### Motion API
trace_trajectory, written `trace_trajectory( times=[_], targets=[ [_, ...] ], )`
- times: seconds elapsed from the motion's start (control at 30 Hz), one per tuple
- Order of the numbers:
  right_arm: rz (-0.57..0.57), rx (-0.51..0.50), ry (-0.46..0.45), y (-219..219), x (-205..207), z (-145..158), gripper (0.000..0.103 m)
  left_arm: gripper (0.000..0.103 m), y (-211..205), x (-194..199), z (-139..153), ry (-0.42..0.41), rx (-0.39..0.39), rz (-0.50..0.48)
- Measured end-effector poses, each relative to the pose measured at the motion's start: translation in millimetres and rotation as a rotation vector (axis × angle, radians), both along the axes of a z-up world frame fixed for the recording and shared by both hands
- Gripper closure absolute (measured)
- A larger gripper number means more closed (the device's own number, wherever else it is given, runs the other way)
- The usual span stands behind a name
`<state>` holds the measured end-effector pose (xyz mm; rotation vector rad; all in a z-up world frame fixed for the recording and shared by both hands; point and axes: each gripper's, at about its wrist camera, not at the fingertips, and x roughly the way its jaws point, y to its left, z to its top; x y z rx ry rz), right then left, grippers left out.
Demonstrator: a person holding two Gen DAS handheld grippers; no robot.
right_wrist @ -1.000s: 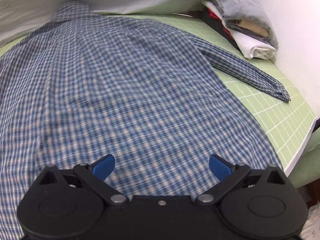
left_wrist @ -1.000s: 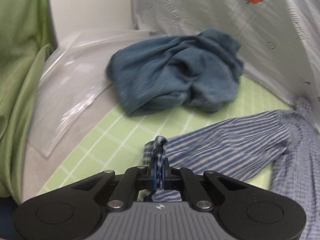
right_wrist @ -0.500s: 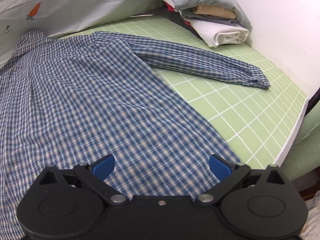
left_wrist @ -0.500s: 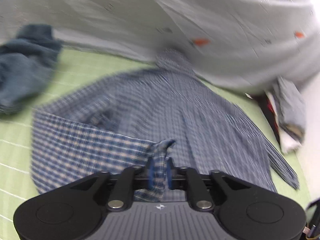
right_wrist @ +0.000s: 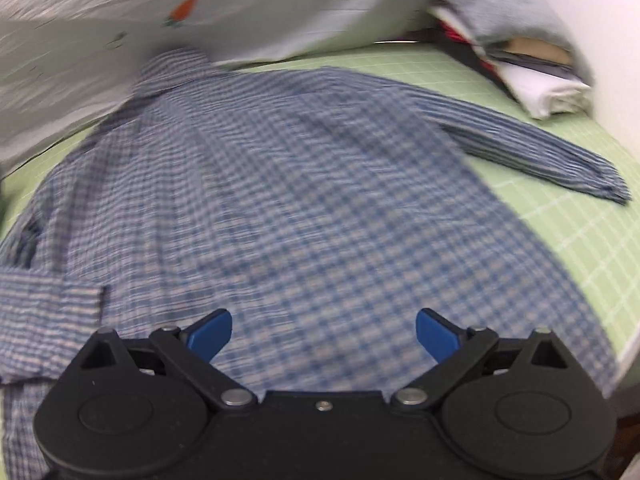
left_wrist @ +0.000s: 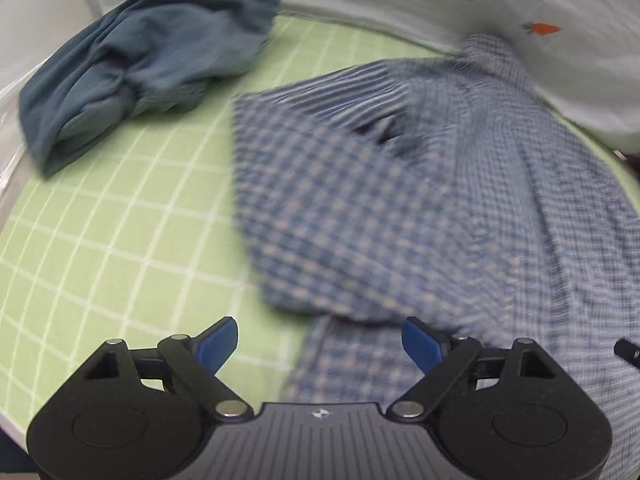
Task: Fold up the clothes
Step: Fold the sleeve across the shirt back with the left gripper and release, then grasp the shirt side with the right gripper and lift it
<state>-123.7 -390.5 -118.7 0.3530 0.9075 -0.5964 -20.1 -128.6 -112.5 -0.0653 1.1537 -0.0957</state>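
A blue checked shirt [right_wrist: 320, 200] lies spread, back up, on the green grid mat [left_wrist: 100, 240]. Its left sleeve [left_wrist: 340, 208] lies folded in across the body; its cuff [right_wrist: 48, 312] shows at the left of the right wrist view. The other sleeve [right_wrist: 540, 152] stretches out to the right over the mat. My left gripper [left_wrist: 320, 344] hovers over the shirt's left edge, its jaws opening wide, nothing between the blue pads. My right gripper [right_wrist: 324, 336] hangs open above the shirt's lower back, empty.
A crumpled dark teal garment [left_wrist: 140, 64] lies at the mat's far left. A pile of folded clothes [right_wrist: 520, 56] sits at the far right by the white wall. A pale sheet with a carrot print [left_wrist: 540, 28] runs along the back. The mat's front right edge [right_wrist: 624, 344] drops off.
My left gripper carried the sleeve cuff across onto the shirt's body, then let it go and opened. The right gripper stayed open, swinging right and back over the shirt.
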Motion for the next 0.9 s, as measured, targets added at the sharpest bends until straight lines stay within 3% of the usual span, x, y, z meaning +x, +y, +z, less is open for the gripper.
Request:
trace_trajectory(
  times=[0.23,0.4,0.57,0.7,0.83,0.9],
  targets=[
    [0.168,-0.013,0.0,94.2,50.8,-4.9,0.022,0.014,33.3,-0.8,-14.6,0.031,0.029,-0.027],
    [0.177,0.036,0.026,128.6,72.2,-14.5,0.033,0.011,30.8,1.9,-21.8,0.038,0.063,-0.083],
    [0.226,0.063,0.03,145.8,82.3,-22.0,0.033,0.004,26.9,0.3,-27.5,0.032,0.105,-0.146],
    [0.308,0.038,0.045,156.7,88.1,-27.3,0.034,0.0,25.8,1.8,-33.8,0.025,0.112,-0.135],
    [0.43,0.02,0.032,158.7,87.0,-22.9,0.075,0.0,25.5,4.3,-35.6,0.038,0.113,-0.103],
    [0.483,0.033,0.012,154.7,86.4,-17.8,0.083,0.0,25.7,6.2,-36.2,0.048,0.112,-0.081]
  ],
)
